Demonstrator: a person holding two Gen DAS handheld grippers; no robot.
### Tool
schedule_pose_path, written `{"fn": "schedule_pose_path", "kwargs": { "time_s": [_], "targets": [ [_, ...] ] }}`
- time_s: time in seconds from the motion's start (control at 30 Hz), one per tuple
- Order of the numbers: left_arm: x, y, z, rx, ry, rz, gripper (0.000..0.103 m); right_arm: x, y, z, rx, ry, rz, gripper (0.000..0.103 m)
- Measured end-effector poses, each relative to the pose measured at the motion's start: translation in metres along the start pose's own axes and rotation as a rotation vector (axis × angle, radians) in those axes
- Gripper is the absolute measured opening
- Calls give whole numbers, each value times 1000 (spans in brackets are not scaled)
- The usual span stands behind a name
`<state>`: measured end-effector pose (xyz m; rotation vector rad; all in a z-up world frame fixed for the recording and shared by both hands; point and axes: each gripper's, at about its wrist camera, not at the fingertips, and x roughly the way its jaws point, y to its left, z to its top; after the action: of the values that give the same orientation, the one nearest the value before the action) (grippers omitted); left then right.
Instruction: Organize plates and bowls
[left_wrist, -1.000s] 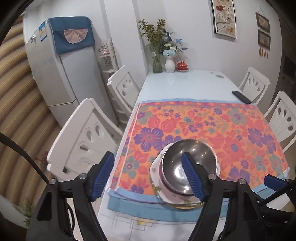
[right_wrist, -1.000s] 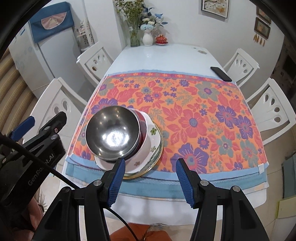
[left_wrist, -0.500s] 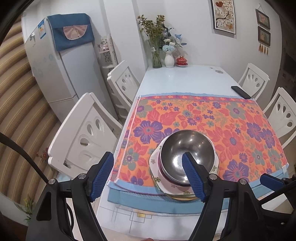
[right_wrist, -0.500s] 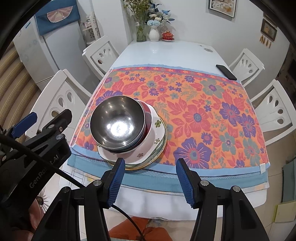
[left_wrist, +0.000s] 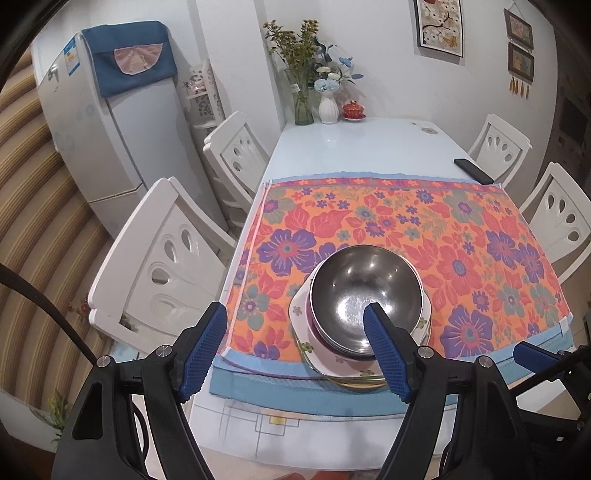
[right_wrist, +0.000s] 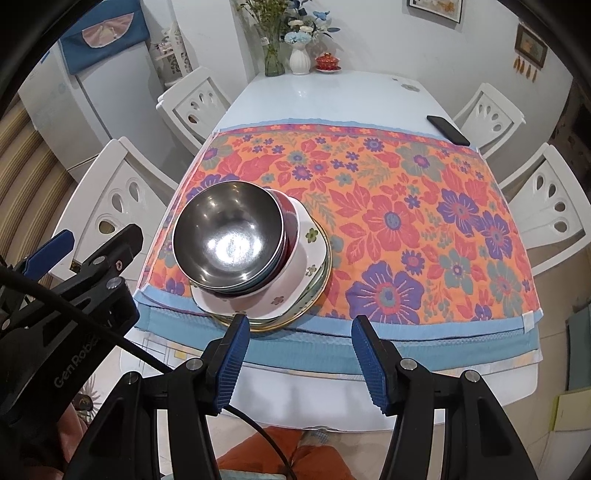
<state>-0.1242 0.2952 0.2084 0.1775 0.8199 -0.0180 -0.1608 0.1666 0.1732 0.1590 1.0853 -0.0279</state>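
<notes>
Left wrist view: left gripper, jaws apart, holding nothing, above the table's near edge. Steel bowl tops nested bowls on a stack of floral plates, on the floral cloth near its front edge.

Right wrist view: right gripper, jaws apart, empty, just in front of the plates. Steel bowl uppermost. Black phone at the far right table edge.

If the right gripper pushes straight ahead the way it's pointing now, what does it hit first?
Probably the blue towel edge at the table's near side, just right of the stacked plates; the right gripper is open and empty. Depth is uncertain.
</notes>
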Motion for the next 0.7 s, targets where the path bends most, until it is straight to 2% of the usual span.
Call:
{"fn": "schedule_pose_path", "kwargs": {
  "time_s": [0.7],
  "targets": [
    [23,-4,0,15,70,-34,75,16,-1,6,10,28,-6,55]
  ]
}}
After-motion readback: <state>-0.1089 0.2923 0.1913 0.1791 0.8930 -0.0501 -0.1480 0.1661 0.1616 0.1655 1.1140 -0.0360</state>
